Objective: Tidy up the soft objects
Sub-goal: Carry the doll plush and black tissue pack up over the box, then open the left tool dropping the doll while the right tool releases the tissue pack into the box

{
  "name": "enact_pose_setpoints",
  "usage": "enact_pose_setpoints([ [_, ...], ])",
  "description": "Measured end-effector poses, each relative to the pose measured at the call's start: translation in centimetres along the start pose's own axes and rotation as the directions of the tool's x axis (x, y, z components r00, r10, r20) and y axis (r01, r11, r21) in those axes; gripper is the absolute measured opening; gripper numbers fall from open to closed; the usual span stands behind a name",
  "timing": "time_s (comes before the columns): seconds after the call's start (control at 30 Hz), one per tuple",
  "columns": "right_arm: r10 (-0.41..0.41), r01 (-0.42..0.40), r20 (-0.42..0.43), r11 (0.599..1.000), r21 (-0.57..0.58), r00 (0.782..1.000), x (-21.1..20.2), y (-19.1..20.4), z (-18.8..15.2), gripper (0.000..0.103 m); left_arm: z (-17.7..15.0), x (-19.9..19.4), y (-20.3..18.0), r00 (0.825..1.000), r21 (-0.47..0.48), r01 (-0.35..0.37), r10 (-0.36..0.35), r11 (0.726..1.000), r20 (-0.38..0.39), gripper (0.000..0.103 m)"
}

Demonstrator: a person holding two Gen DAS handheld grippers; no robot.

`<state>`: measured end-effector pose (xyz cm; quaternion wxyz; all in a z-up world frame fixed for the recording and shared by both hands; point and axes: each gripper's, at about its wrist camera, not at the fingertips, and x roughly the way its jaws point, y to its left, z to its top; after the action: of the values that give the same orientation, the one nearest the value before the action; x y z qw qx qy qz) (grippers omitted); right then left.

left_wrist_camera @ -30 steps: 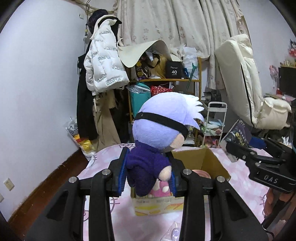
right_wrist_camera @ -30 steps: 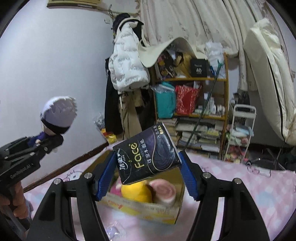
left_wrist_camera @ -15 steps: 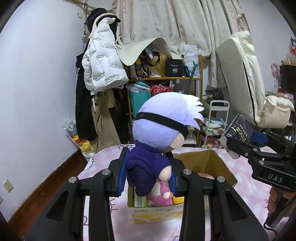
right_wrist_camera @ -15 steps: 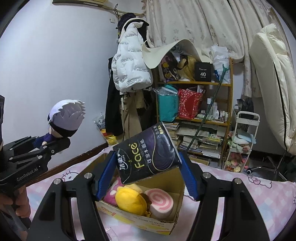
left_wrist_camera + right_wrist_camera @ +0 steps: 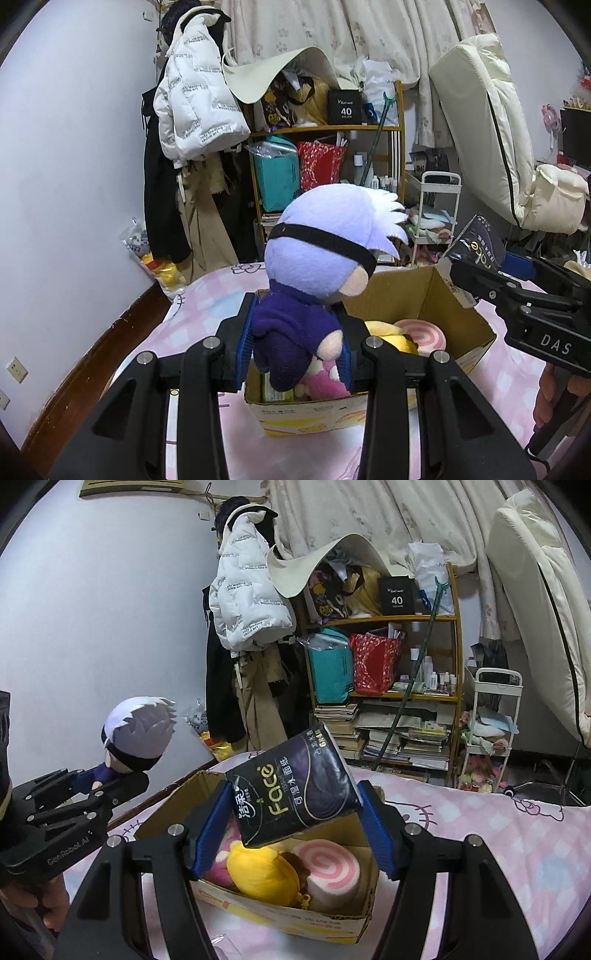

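Left gripper (image 5: pixel 295 345) angled slightly downward, blue pads clamped on the purple body of a plush doll (image 5: pixel 317 277), held above the near edge of an open cardboard box (image 5: pixel 424 295); right gripper (image 5: pixel 291 823) likewise tilted, jaws wide, gripping a dark tissue pack (image 5: pixel 291 790) over the box; box sits on a pink checked bedsheet (image 5: pixel 498 834); cluttered shelf (image 5: pixel 388 620) behind; pack reads "Face", grippers marked "DAS", "GenRoboAI"
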<state>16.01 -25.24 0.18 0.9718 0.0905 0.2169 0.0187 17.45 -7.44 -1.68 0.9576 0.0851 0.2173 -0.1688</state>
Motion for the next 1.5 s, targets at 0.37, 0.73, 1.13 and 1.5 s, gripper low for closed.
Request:
enact_pose_setpoints([
  [0.37, -0.016, 0.016, -0.085, 1.0, -0.001, 0.996, 2.5, -0.8, -1.5, 0.071, -1.0, 1.7, -0.1, 0.999, 0.012, -0.012, 0.012, 1.0, -0.048, 0.037],
  [0.73, -0.018, 0.019, -0.108, 1.0, 0.007, 0.994, 2.9, -1.0, -1.8, 0.071, -2.1, 2.7, 0.2, 0.996, -0.019, 0.01, -0.011, 1.0, -0.09, 0.037],
  [1.13, -0.02, 0.023, -0.124, 1.0, 0.022, 0.992, 3.0, -1.0, -1.9, 0.072, -2.8, 3.4, -0.5, 0.994, 0.002, 0.012, -0.012, 1.0, -0.112, 0.038],
  [1.5, -0.022, 0.028, -0.162, 0.999, 0.031, 0.986, 3.5, -1.3, -2.3, 0.072, -3.4, 3.4, -1.4, 0.991, 0.045, -0.009, 0.015, 0.999, -0.135, 0.041],
])
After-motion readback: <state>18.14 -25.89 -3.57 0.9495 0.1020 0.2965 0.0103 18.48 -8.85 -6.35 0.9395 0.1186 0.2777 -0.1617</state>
